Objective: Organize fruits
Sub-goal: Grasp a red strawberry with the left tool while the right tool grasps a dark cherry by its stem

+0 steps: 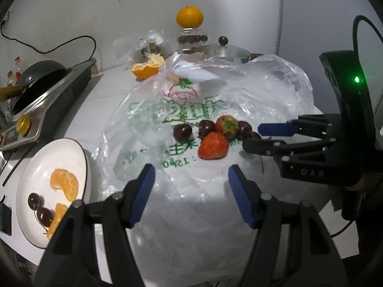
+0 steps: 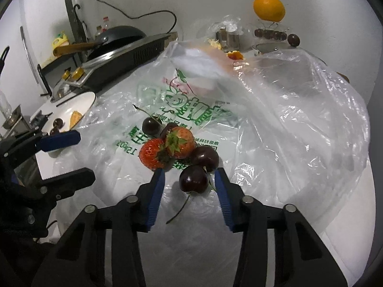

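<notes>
Only the right wrist view shows the nearest cherry [image 2: 194,179] plainly: it sits between the blue pads of the right gripper [image 2: 190,175], with a sliver of space at each side, so the jaws are released around it rather than clenched. Its stem runs from the fruit back toward the camera, curving down and to the left. From the left wrist view that cherry is mostly hidden behind the right gripper [image 1: 251,136], which comes in from the right edge.

The left wrist view alone gives the white plate [image 1: 79,153] in full, at the counter's left edge, holding two cherries and tangerine segments [image 1: 64,184]; the left gripper [image 1: 190,174] hangs over the plastic bag [image 1: 275,91] with its jaws apart and nothing between them.

The fruit pile lies on the bag near the counter's middle. The front strawberry [image 1: 213,146] points its tip toward the left camera; the rear strawberry [image 1: 226,124] seems to turn its green cap that way, though blur makes that uncertain.
</notes>
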`<control>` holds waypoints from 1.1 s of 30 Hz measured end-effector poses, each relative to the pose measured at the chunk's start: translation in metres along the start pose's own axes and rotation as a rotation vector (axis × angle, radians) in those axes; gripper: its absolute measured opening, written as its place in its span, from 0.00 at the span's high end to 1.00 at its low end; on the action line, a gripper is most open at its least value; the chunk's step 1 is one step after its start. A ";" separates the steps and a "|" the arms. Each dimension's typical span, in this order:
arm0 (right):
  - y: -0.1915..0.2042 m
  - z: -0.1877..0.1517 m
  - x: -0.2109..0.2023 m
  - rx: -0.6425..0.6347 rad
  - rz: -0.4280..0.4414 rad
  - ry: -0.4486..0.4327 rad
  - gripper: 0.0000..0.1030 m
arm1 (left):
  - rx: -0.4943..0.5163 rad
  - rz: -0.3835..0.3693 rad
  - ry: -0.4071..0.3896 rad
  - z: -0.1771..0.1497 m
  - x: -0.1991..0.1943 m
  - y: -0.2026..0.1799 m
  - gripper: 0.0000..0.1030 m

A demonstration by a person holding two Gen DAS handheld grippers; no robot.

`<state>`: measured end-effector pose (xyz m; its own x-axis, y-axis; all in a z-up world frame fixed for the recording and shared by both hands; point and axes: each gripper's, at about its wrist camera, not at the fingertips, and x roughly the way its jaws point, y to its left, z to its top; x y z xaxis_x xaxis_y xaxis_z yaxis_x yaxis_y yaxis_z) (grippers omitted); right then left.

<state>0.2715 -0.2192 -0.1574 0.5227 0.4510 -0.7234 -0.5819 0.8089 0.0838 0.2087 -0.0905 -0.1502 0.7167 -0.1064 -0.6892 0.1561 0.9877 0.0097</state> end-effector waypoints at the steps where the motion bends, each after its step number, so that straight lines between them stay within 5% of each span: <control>1: 0.000 0.000 0.002 -0.006 0.003 0.005 0.62 | 0.001 0.001 0.003 0.001 0.002 -0.001 0.37; 9: -0.002 0.000 0.005 -0.022 -0.001 0.015 0.73 | 0.017 0.007 0.019 0.010 0.017 -0.005 0.37; 30: -0.026 -0.003 -0.026 0.038 0.066 -0.094 0.73 | 0.130 -0.058 0.107 0.030 0.074 -0.030 0.38; 33: -0.026 -0.004 -0.026 0.037 0.064 -0.097 0.73 | 0.136 -0.065 0.114 0.031 0.077 -0.031 0.50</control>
<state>0.2706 -0.2541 -0.1433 0.5437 0.5352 -0.6465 -0.5939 0.7896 0.1543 0.2799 -0.1332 -0.1815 0.6216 -0.1482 -0.7692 0.2959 0.9536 0.0553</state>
